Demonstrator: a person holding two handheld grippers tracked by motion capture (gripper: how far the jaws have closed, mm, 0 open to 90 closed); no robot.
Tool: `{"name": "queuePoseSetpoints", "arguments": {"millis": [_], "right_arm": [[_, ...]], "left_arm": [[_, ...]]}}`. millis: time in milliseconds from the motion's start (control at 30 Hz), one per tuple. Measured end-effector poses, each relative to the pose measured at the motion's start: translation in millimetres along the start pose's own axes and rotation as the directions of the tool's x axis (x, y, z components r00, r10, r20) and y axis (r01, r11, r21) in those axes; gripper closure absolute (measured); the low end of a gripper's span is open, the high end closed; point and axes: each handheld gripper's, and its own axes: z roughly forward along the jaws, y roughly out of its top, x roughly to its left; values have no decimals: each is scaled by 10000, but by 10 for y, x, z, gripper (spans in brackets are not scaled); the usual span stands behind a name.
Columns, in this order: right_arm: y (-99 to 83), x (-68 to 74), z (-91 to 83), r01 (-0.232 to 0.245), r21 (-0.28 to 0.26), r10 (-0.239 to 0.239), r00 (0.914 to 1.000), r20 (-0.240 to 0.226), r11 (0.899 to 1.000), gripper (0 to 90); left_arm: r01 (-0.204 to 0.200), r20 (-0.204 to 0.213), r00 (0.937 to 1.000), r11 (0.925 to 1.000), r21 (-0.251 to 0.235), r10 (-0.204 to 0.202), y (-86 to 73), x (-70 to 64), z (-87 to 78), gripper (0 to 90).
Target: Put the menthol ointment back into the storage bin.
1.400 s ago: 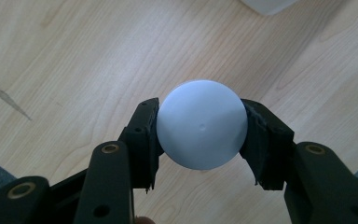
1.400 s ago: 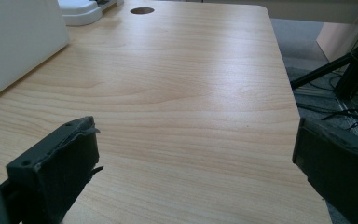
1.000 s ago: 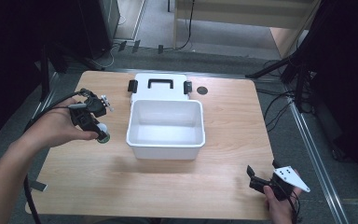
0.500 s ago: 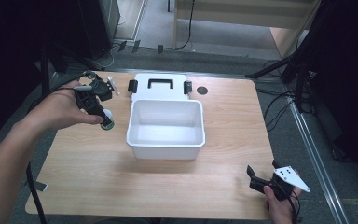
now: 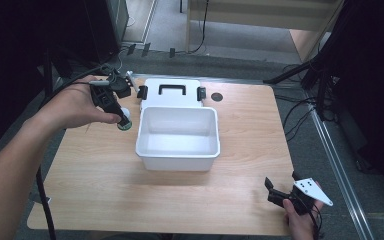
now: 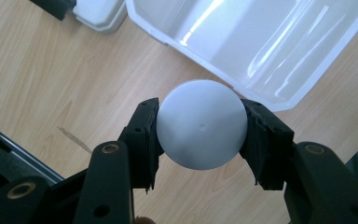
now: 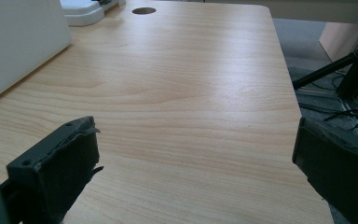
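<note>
Nearest the person, at the near right corner of the wooden table (image 5: 105, 200) and well apart from the white bin (image 5: 177, 152), the right gripper (image 5: 281, 191) rests low over the board with its jaws spread wide and nothing between them; in the right gripper view bare wood lies in the gap, the bin's side wall (image 7: 18, 42) stands off to the left, and a round dark hole (image 7: 144, 10) in the tabletop sits beyond it. Farther in, just beside the bin's left wall, the left gripper (image 5: 122, 122) is held in the person's left hand (image 5: 75, 107) and points down, its jaws clamped on a round white ball-like thing (image 6: 201, 123). In the left gripper view that white ball sits squarely between the two black pads (image 6: 144, 135), held above the wood and just outside the bin's rim (image 6: 223, 79). Behind the bin, touching its far wall, the white lid (image 5: 170, 92) with a black handle (image 5: 172, 89) and black side clips lies flat on the table.
</note>
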Motion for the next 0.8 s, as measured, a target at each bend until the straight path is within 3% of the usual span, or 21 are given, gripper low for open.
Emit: {"name": "queuePoseSetpoints", "arguments": {"millis": [200, 800], "right_arm": [[0, -6, -2, 5, -15, -5, 10000, -30, 10000, 4], [-2, -12, -6, -28, -63, 28, 10000, -87, 10000, 4]], "left_arm": [[-238, 46, 9997, 9996, -172, 239, 139, -69, -10, 514], [-642, 262, 9975, 9976, -266, 649, 398, -182, 213, 514]]}}
